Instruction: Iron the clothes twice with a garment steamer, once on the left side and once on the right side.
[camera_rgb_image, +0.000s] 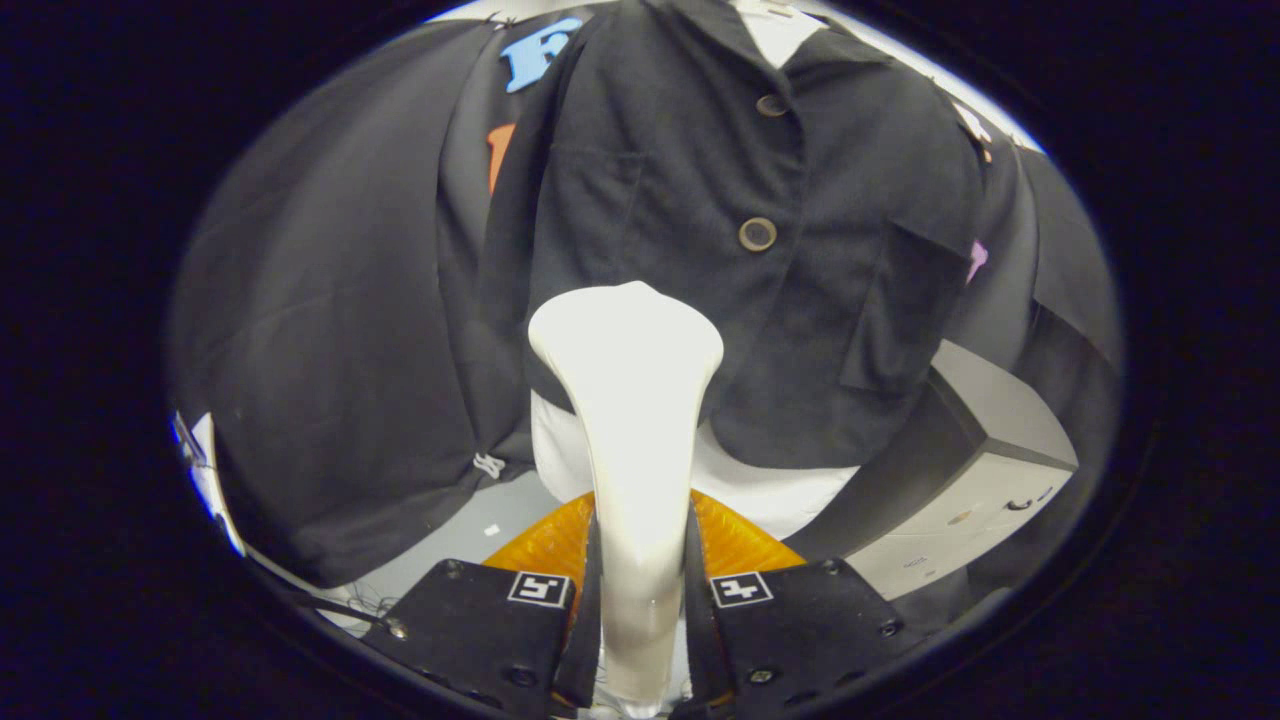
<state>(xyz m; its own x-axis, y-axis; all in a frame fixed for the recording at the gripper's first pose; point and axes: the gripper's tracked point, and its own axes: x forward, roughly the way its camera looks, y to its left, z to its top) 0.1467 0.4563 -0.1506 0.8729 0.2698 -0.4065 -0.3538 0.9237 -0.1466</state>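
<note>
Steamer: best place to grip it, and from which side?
Grip the steamer on its narrow neck, below the flared head, coming from behind with a finger on either side. The neck is slim enough for the fingers, and the wide head stays clear to face the jacket. The gripper holds it that way now.

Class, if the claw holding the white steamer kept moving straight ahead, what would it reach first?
Most likely the dark buttoned jacket: the claw is shut on the white plastic garment steamer, whose head points at the jacket's lower front. How far apart they are is unclear.
</note>
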